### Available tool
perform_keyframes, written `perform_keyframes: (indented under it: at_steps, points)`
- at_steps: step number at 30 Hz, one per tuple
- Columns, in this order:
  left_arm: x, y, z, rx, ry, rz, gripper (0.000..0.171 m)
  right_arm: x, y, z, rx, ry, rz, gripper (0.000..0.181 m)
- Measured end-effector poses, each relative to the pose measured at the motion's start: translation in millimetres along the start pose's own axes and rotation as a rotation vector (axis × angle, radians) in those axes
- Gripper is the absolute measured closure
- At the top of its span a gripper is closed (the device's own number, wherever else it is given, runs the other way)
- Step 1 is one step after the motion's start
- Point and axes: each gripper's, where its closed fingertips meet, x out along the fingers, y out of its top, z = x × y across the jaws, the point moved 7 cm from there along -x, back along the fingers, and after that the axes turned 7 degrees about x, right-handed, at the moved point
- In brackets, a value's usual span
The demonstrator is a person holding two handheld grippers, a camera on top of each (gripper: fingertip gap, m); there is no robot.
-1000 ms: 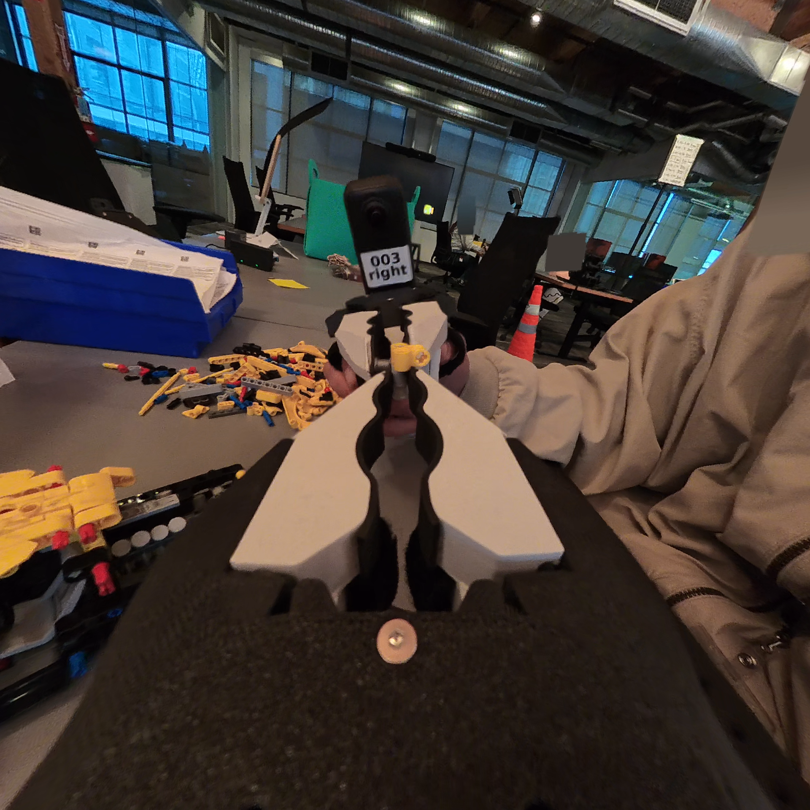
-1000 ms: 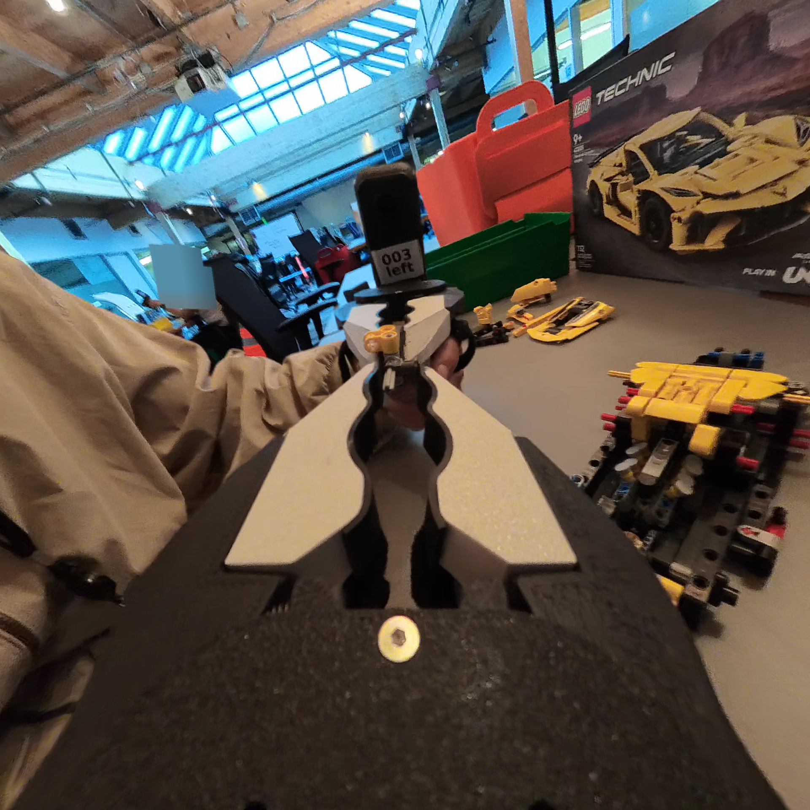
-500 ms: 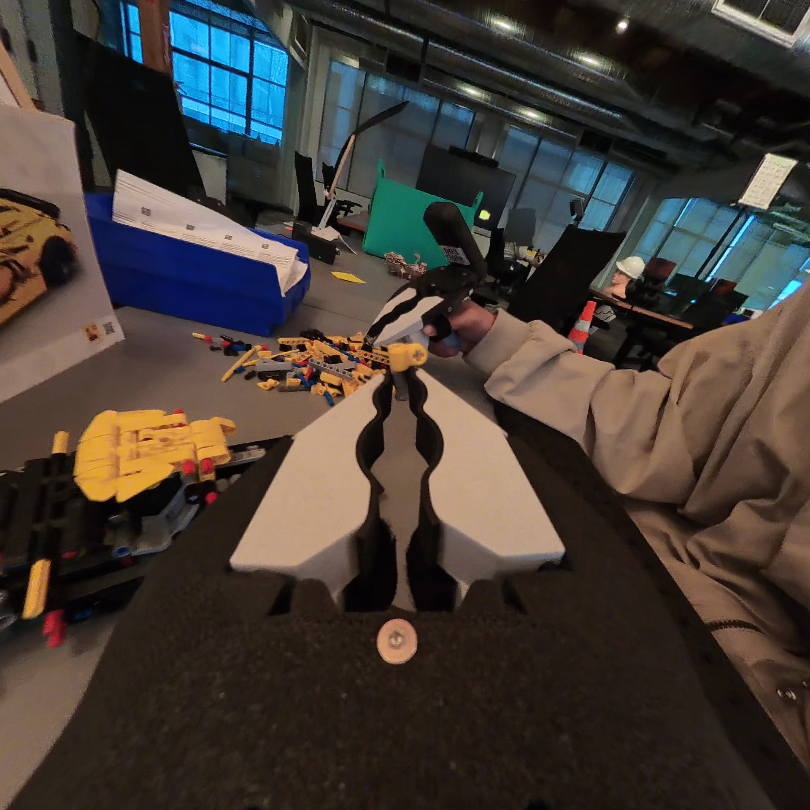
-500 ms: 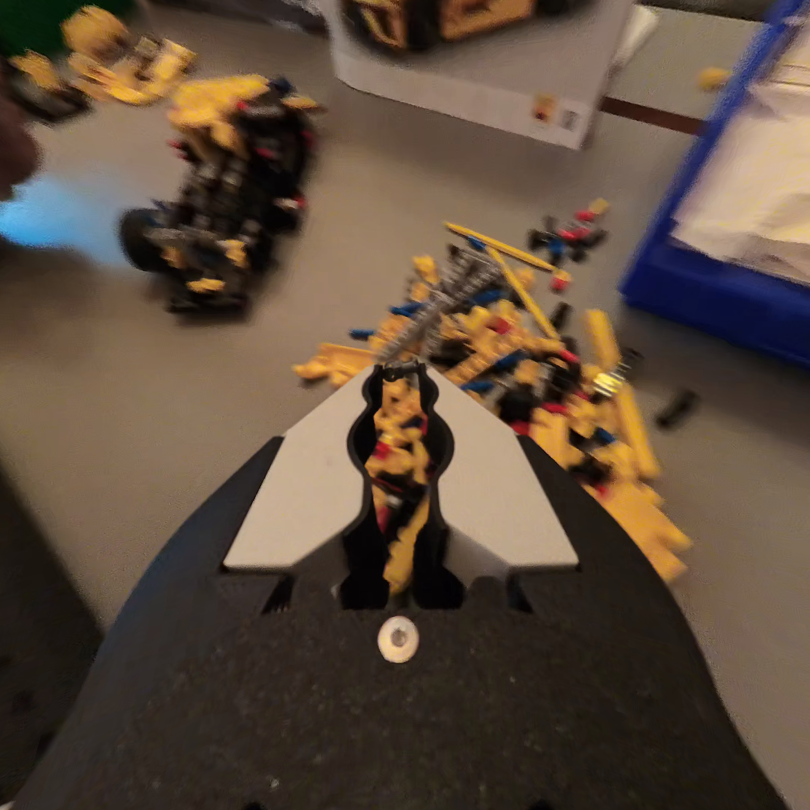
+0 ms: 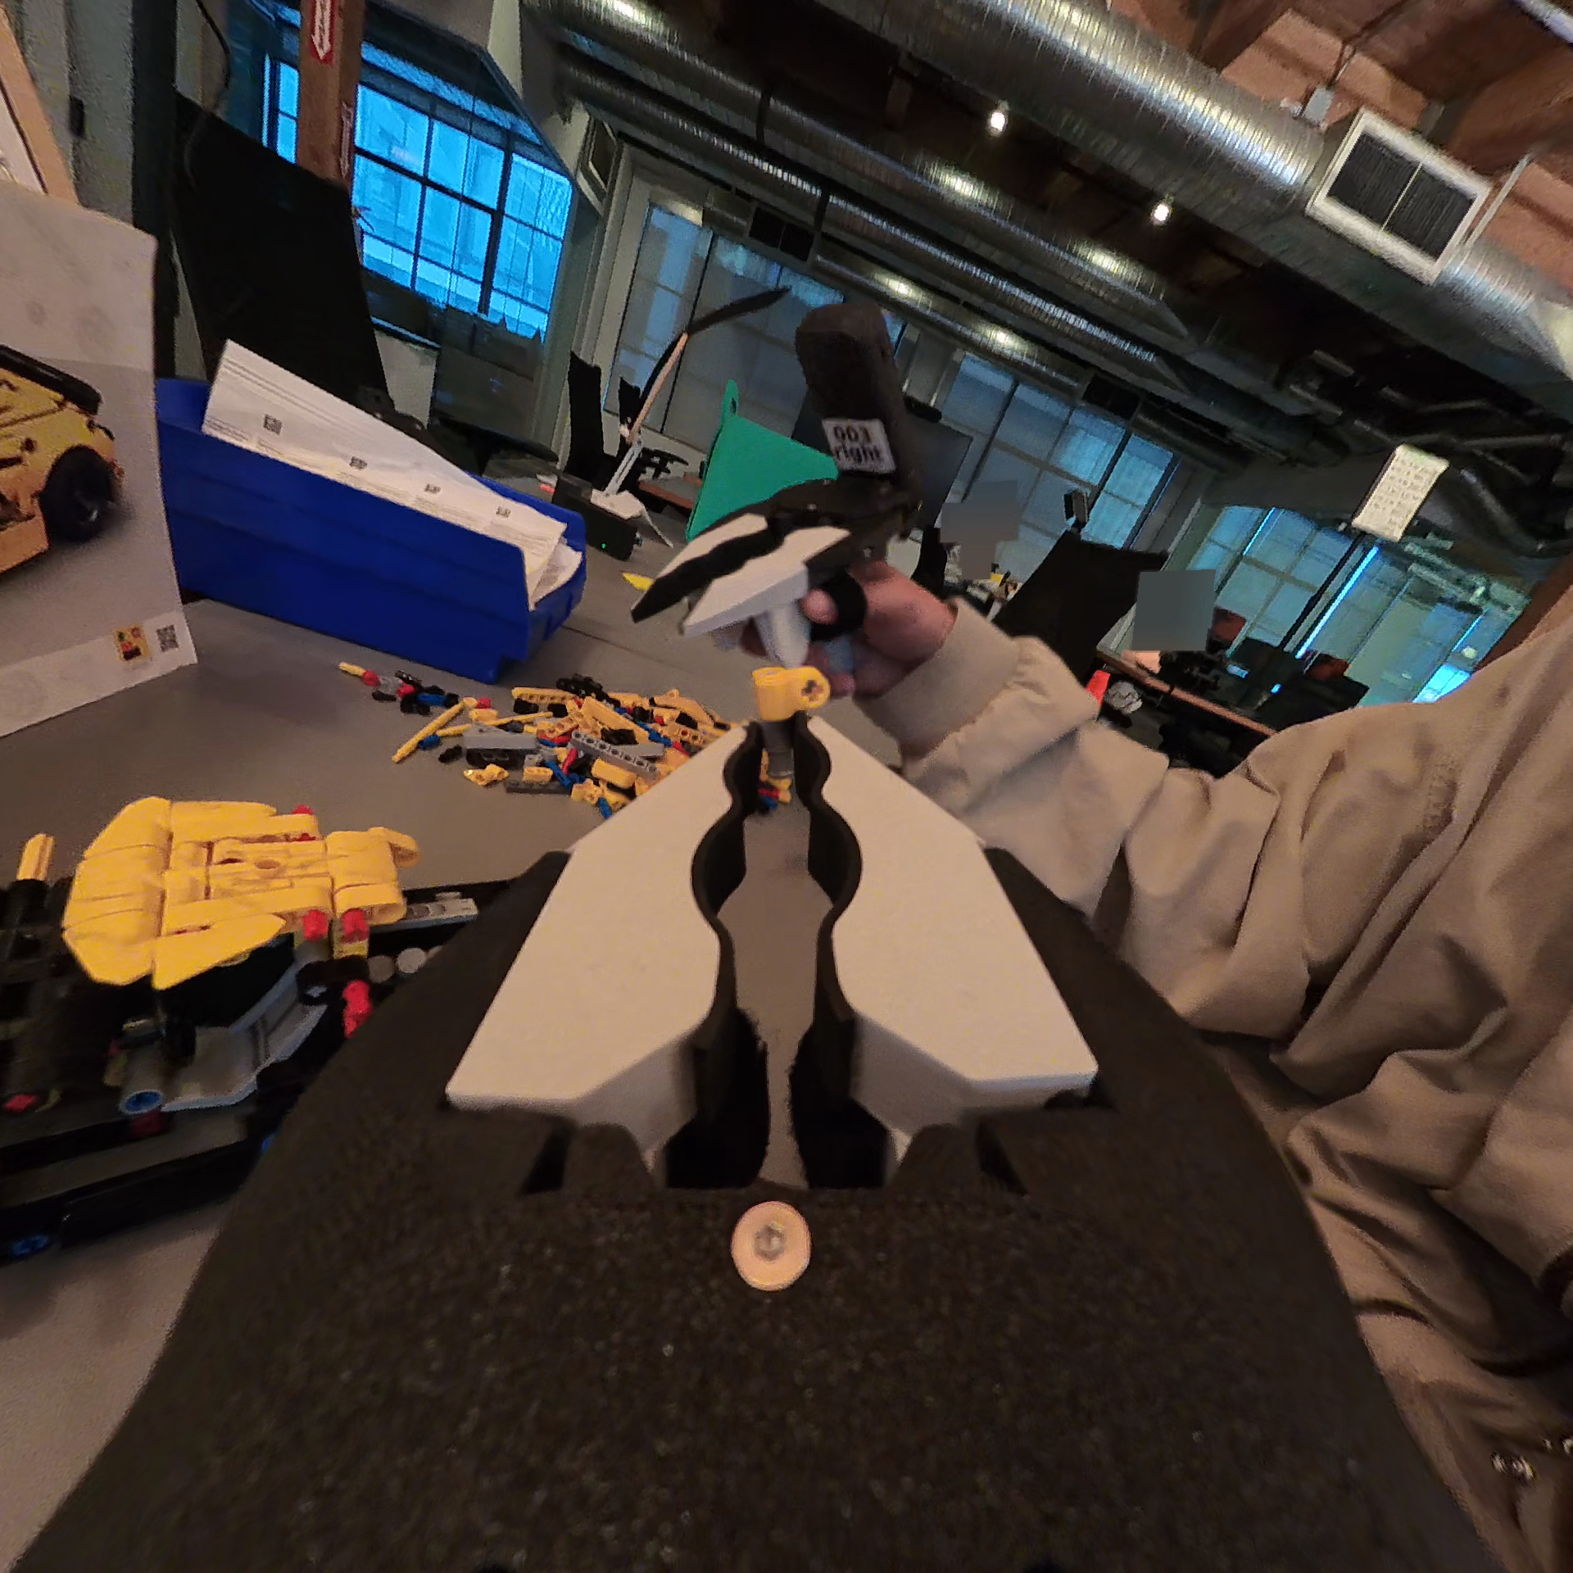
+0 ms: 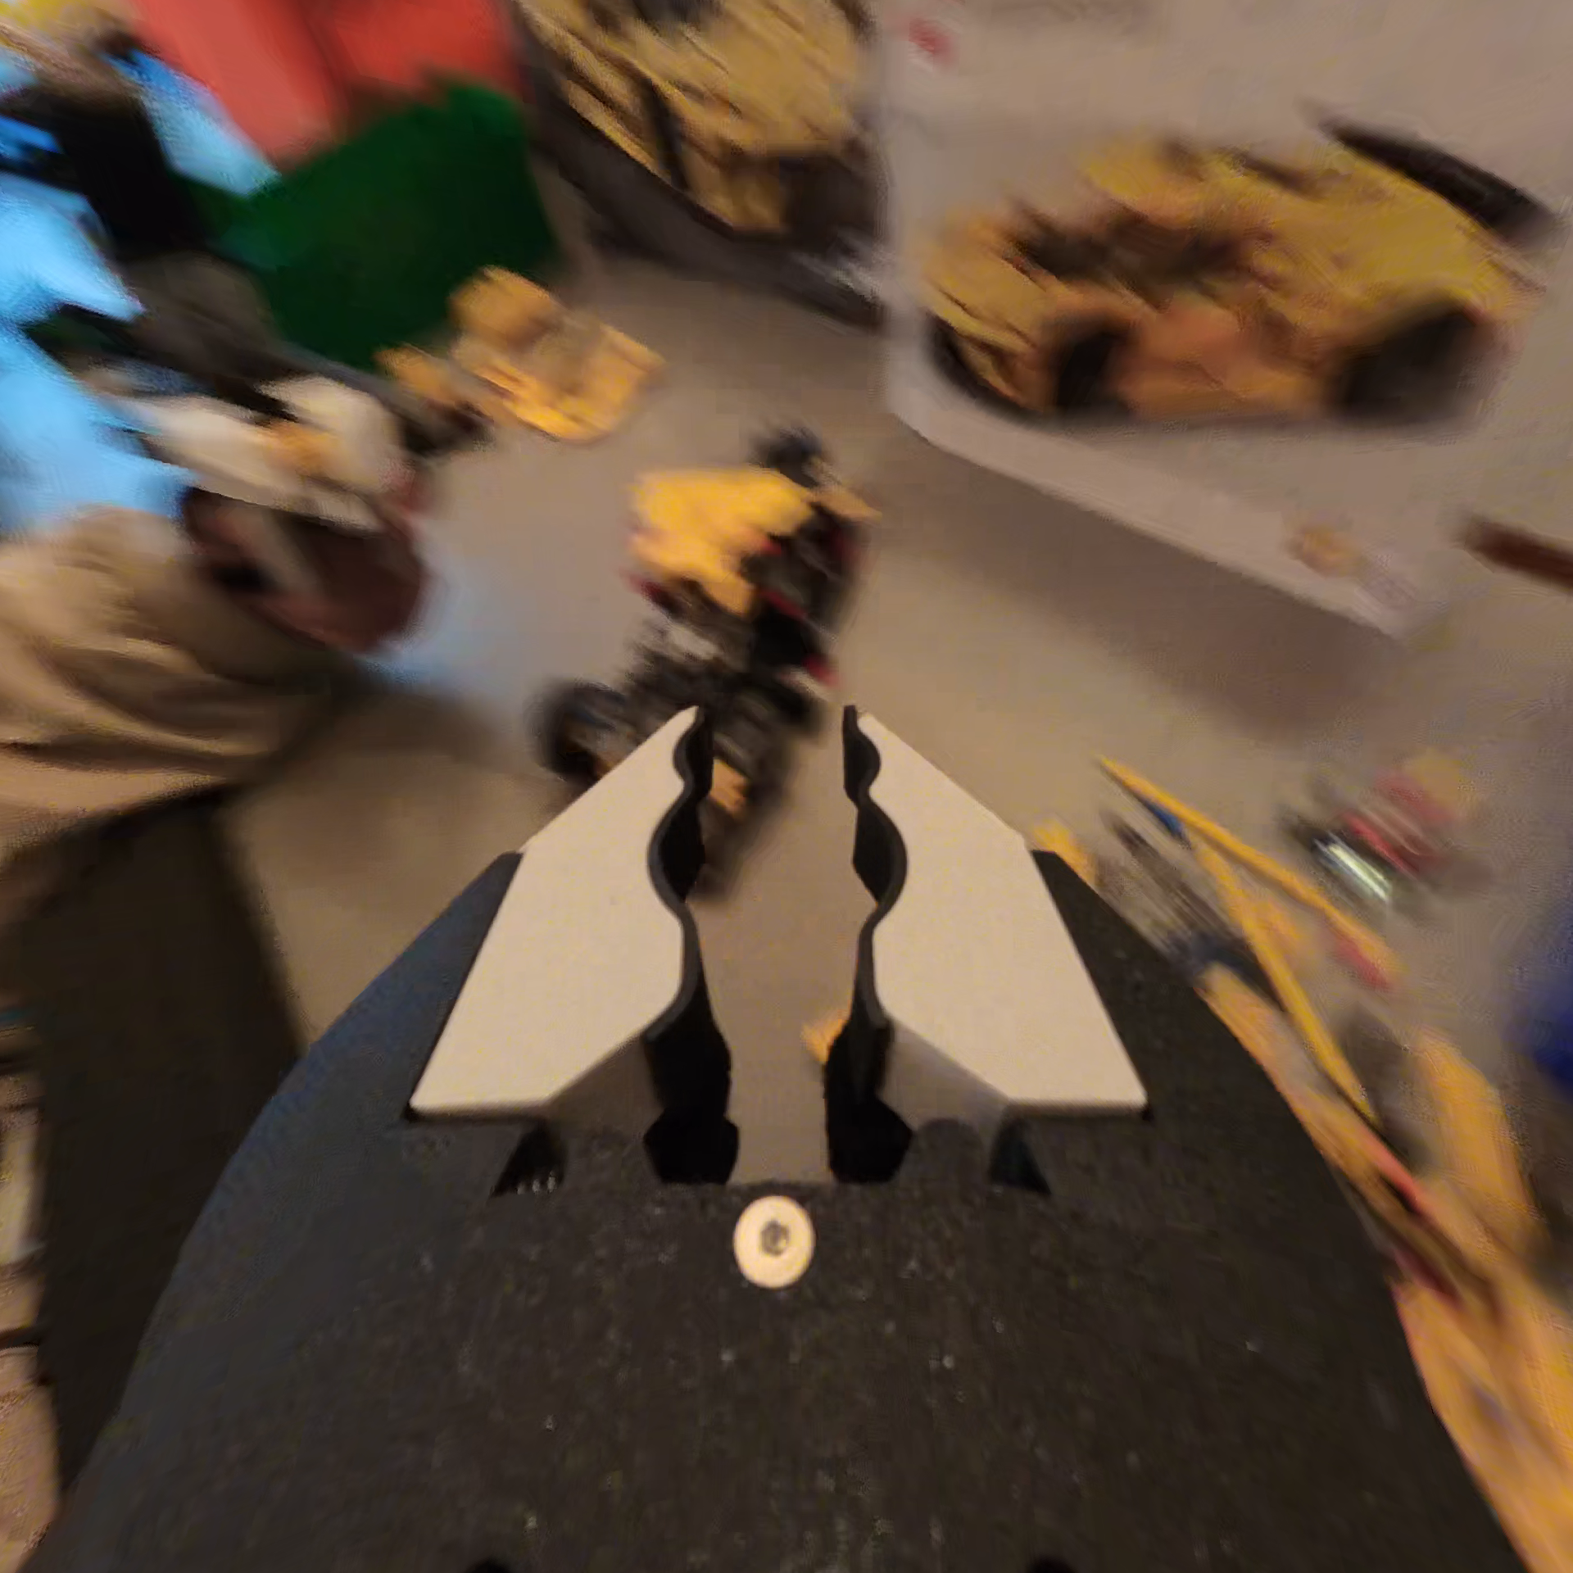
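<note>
My left gripper [image 5: 779,734] is shut on a small yellow connector on a grey pin [image 5: 787,691], held above the grey table [image 5: 255,723]. The right gripper [image 5: 672,600] shows beyond it in a hand, raised over the pile of loose yellow, blue and black pieces [image 5: 587,745]. In the blurred right wrist view my right gripper [image 6: 770,723] is open and empty, pointing toward the partly built yellow and black car [image 6: 740,596]. That car also lies at the left of the left wrist view [image 5: 196,919].
A blue bin [image 5: 340,545] with white papers stands behind the pile. A white box with a yellow car picture [image 5: 68,477] stands at far left, also in the right wrist view [image 6: 1192,281]. A green bin [image 6: 383,213] and an orange case [image 6: 323,51] sit beyond. A beige sleeve [image 5: 1277,894] fills the right. Some 15 cm of space lies between my two pairs of fingers.
The right gripper let go of the connector assembly, pulled away, swung over the pile and opened; it is now moving fast. My left gripper keeps the yellow connector and turned left.
</note>
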Motion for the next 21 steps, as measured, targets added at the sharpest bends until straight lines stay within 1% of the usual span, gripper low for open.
perform_keyframes:
  at_steps: [1,2,3,5,7,8,10,11,13,14,16,17,21]
  points:
    - [-2,3,-1,-0.018,-0.005,0.027,0.166,17,9,-29,-0.045,0.159,0.082,0.149]
    - [-4,5,-2,-0.035,-0.014,0.052,0.166,31,13,-53,-0.080,0.272,0.149,0.149]
    - [-6,7,-3,-0.048,-0.020,0.068,0.166,45,14,-71,-0.093,0.350,0.194,0.151]
    - [-10,9,-4,-0.052,-0.017,0.081,0.166,67,14,-90,-0.055,0.481,0.260,0.155]
    - [-12,10,-4,-0.052,-0.011,0.087,0.166,77,14,-96,0.058,0.584,0.325,0.159]
    - [-13,11,-4,-0.050,-0.011,0.093,0.166,81,13,-96,0.090,0.602,0.314,0.160]
    - [-12,12,-4,-0.046,-0.016,0.090,0.166,82,12,-98,0.083,0.600,0.317,0.169]
    - [-11,11,-4,-0.044,-0.019,0.083,0.166,83,10,-98,0.079,0.591,0.315,0.169]
    - [-9,8,-4,-0.049,-0.026,0.065,0.166,85,7,-98,0.081,0.585,0.299,0.164]
    - [-8,7,-3,-0.054,-0.036,0.058,0.166,84,7,-99,0.089,0.605,0.306,0.168]
    - [-6,5,-2,-0.055,-0.039,0.050,0.166,84,6,-95,0.087,0.581,0.305,0.178]
    - [-5,4,-2,-0.049,-0.033,0.040,0.166,83,6,-94,0.086,0.579,0.320,0.179]
    - [-4,3,1,-0.045,-0.036,0.028,0.166,83,2,-93,0.129,0.632,0.299,0.179]
